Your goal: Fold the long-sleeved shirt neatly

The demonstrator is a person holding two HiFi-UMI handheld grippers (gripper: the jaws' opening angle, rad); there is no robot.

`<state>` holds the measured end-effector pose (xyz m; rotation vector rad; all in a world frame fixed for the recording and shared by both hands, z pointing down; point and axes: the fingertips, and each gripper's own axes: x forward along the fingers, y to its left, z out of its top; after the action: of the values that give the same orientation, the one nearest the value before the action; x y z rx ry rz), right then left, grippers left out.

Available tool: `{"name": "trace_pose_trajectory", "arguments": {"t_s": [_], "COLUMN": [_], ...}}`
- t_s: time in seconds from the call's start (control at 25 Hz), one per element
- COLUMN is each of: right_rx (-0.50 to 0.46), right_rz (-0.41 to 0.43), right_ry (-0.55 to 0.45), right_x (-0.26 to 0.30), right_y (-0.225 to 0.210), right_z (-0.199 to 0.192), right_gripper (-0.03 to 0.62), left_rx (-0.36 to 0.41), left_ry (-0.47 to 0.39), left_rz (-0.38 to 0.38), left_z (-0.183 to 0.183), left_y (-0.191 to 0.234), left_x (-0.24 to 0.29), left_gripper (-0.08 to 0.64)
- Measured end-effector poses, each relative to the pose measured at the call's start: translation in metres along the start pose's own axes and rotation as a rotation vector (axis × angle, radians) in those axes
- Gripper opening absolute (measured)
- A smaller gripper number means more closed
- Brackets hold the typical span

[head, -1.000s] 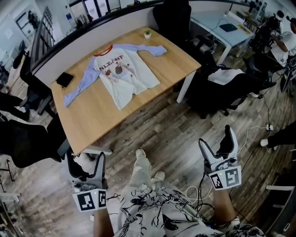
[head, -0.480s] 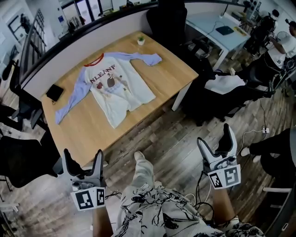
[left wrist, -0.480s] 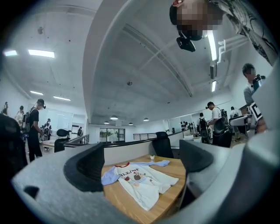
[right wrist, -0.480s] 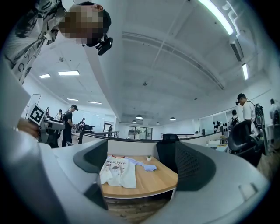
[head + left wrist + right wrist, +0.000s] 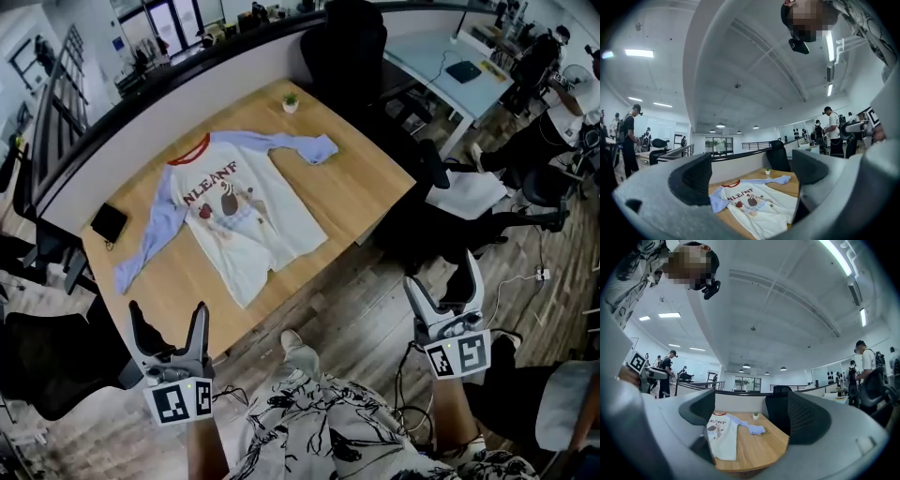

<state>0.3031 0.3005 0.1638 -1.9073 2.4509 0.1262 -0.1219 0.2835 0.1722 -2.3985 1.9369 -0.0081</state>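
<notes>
Looking down on the long-sleeved shirt (image 5: pixel 239 220), spread flat and front-up on the wooden table (image 5: pixel 366 192), collar toward the far wall, hem close to the near edge. Running collar-to-hem almost straight away from the person, leaning a little leftward at the far end. Sleeves thrown wide along the other diagonal: one down toward the near-left corner, the other up and right, ending in a bunched cuff short of the small potted plant (image 5: pixel 291 101). Beyond the left sleeve, a flat black object (image 5: pixel 109 222), phone or wallet, hard to tell.

Down low to the left gripper (image 5: pixel 169 319), held by the near-left corner of the table, with jaws spread wide and nothing between them but a distant view of the shirt. Same story for the right gripper (image 5: pixel 442 281): parted, empty, hanging over the floor past the table's near-right corner, with the shirt well off to its left. No contact with cloth on either side.

Not yet into the folding, by the look of it. Closer on the left side, with the near-left cuff and the hem just ahead of that gripper. Farther on the right, probably calling for a reach forward and leftward across bare wood to get to the far sleeve.
</notes>
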Motion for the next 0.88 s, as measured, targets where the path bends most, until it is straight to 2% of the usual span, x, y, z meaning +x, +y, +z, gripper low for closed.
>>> {"name": "trace_pose_trajectory", "arguments": {"t_s": [0.28, 0.44, 0.64, 0.88], "right_rx": [-0.010, -0.005, 0.001, 0.022], "right_rz": [0.033, 0.063, 0.143, 0.273], "right_ry": [0.003, 0.007, 0.021, 0.032], "right_x": [0.063, 0.090, 0.132, 0.192], "right_y": [0.007, 0.007, 0.000, -0.019], "right_z": [-0.005, -0.008, -0.019, -0.029], "right_gripper": [0.480, 0.480, 0.480, 0.480], "left_rx": [-0.004, -0.012, -0.003, -0.003], "left_ry": [0.021, 0.044, 0.065, 0.096], "left_rz": [0.012, 0.049, 0.117, 0.244], "left_z": [-0.011, -0.020, -0.024, -0.028], "left_y": [0.031, 0.040, 0.042, 0.031], "left_x": [0.039, 0.045, 0.058, 0.066], "left_gripper": [0.527, 0.526, 0.526, 0.526]}}
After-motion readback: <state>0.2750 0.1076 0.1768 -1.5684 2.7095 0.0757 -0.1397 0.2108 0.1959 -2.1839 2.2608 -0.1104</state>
